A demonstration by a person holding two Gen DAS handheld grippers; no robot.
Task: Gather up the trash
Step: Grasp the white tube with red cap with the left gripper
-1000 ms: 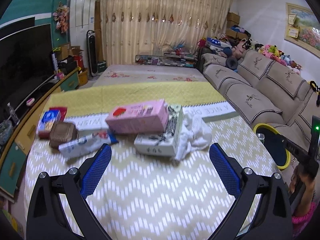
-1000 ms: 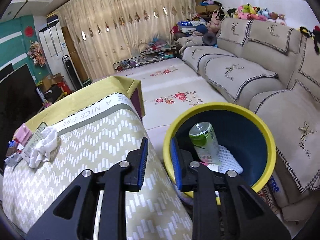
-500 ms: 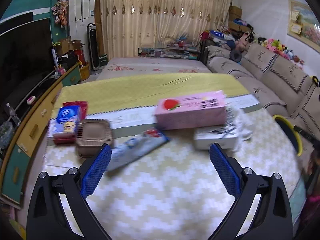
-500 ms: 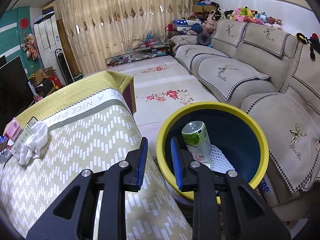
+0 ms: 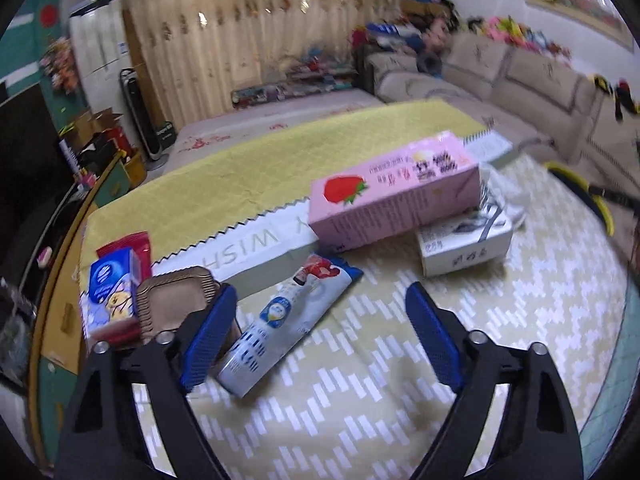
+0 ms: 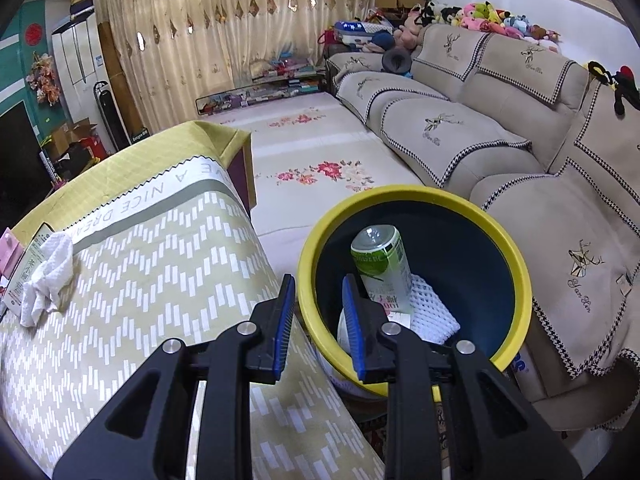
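We work in a living room, at a bench (image 5: 400, 420) under a yellow-green zigzag cloth. Low in the left wrist view, our left gripper (image 5: 316, 336) hangs over a white-and-blue plastic wrapper (image 5: 288, 320); its fingers (image 5: 208, 340) are closing, the wrapper between them but not yet pinched. Behind lie a pink strawberry carton (image 5: 396, 192) and a white box (image 5: 464, 244). Our right gripper (image 6: 318, 322), nearly clenched and holding nothing, waits at the rim of the yellow-rimmed blue bin (image 6: 516, 264), which holds a green can (image 6: 380, 264), ready for drops.
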